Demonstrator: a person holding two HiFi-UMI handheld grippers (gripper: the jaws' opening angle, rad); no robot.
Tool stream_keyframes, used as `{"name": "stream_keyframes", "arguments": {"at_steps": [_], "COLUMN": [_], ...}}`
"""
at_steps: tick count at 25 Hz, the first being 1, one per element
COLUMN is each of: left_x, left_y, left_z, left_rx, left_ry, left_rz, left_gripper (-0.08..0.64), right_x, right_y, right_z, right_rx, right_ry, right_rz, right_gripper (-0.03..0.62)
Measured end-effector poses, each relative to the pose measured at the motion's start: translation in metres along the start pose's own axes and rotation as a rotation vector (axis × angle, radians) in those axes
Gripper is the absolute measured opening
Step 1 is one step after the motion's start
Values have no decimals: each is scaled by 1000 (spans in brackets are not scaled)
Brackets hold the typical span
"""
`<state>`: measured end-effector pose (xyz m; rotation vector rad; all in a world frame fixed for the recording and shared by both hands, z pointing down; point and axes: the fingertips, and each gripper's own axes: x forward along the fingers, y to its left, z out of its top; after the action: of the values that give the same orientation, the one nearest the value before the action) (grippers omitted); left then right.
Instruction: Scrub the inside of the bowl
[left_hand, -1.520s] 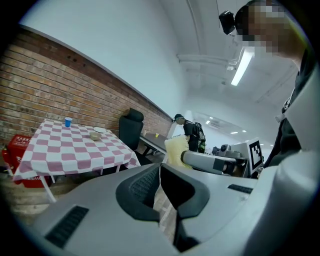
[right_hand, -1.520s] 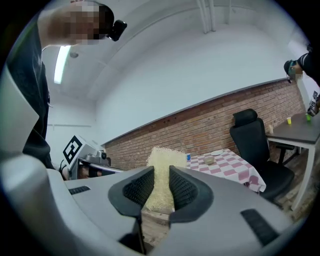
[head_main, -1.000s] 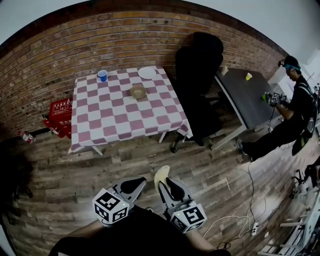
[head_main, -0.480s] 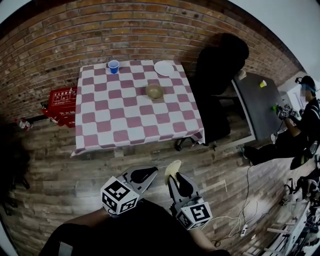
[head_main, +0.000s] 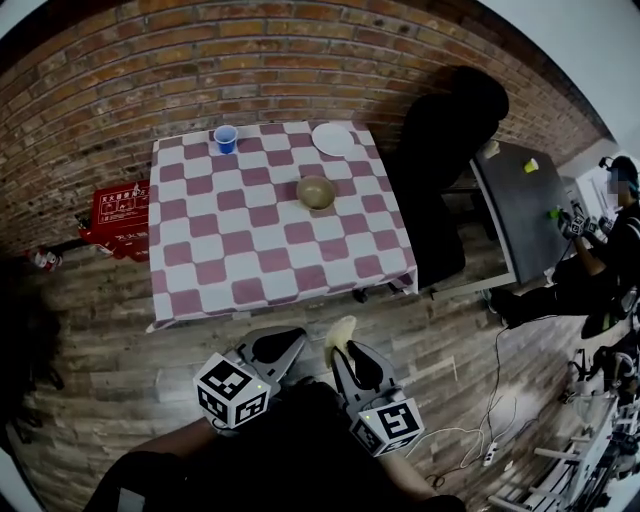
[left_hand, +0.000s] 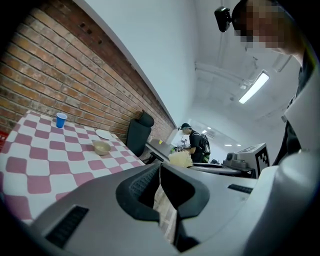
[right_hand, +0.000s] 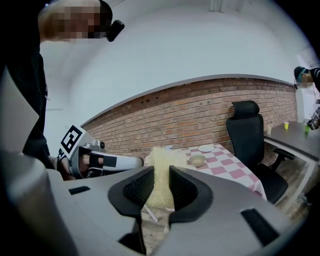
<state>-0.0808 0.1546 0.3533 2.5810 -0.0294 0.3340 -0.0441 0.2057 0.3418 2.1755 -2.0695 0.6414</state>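
Note:
A tan bowl (head_main: 315, 192) stands upright on the pink-and-white checked table (head_main: 250, 250), well ahead of both grippers. My left gripper (head_main: 291, 341) hovers over the wooden floor short of the table's near edge, jaws shut and empty. Beside it my right gripper (head_main: 341, 352) is shut on a pale yellow scrubbing pad (head_main: 340, 331) that sticks out past the fingertips. In the left gripper view the bowl (left_hand: 102, 147) is small and far beyond the shut gripper (left_hand: 160, 171). The right gripper view shows the pad (right_hand: 161, 170) clamped in the gripper (right_hand: 161, 181), with the bowl (right_hand: 197, 160) beyond.
A blue cup (head_main: 226, 139) and a white plate (head_main: 333, 139) sit at the table's far edge by the brick wall. A black office chair (head_main: 440, 150) and a grey desk (head_main: 515, 200) stand to the right, where a person (head_main: 600, 250) sits. A red crate (head_main: 115, 215) sits to the left, and cables (head_main: 480, 440) lie on the floor.
Both grippers have moved forward toward the table, which now looks nearer and larger. The pad stays held in the right gripper; the left stays shut.

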Motion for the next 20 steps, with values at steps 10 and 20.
{"name": "stream_keyframes", "arguments": {"at_steps": [10,20], "left_x": [45,136], "left_y": [40,82], "left_z": [14,65], "left_rx": [-14,-35], "left_ry": [23,-27], "left_rz": [49,191], "left_gripper": [21,21], "right_x": [50,106], "right_y": [-43,-138], "right_z": [8,49], "right_rx": [44,12], "right_ry": [19,35], "right_rz": [56,196], "right_gripper": [104,103]}}
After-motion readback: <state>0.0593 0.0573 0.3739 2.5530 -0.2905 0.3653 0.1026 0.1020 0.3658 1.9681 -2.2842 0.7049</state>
